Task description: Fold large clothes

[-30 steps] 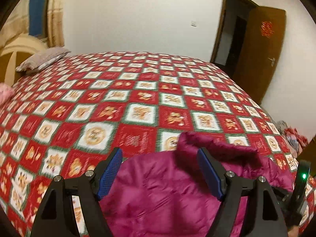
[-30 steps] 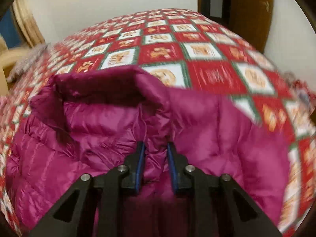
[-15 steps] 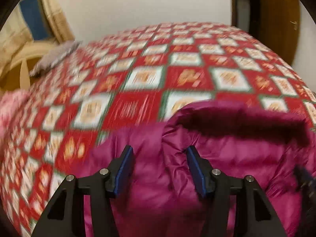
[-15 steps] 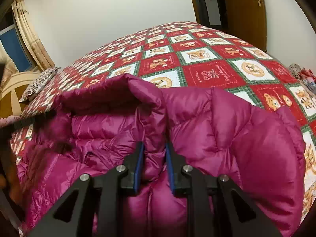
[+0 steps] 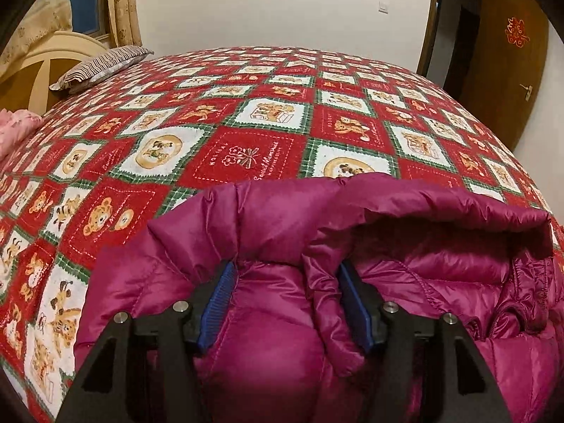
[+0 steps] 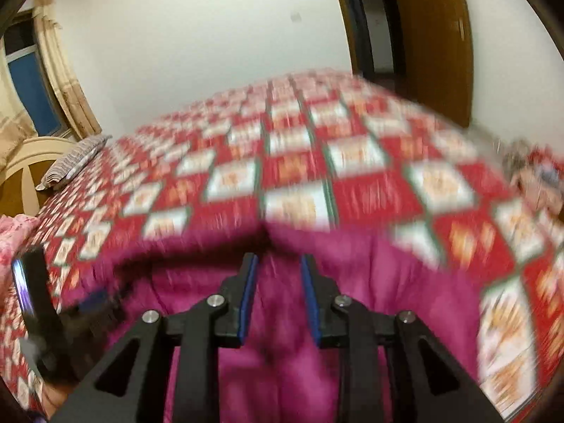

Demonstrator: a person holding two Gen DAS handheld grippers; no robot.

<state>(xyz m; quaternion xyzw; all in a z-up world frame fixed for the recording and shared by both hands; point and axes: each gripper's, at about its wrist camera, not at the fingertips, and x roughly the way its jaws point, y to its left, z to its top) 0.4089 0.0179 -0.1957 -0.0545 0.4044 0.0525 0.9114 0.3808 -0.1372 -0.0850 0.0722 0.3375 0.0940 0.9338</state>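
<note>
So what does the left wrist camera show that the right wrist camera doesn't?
Only the left wrist view, which is sharp, shows the teddy bear prints on the bedspread, the jacket's open collar and the red decoration on the door.

Only the right wrist view, which is motion-blurred, shows the other tool's dark body at the left edge and a cluttered pile beside the bed.

Both show a magenta puffer jacket between tongs, left tongs and right tongs, plus the striped pillow and the headboard.
</note>
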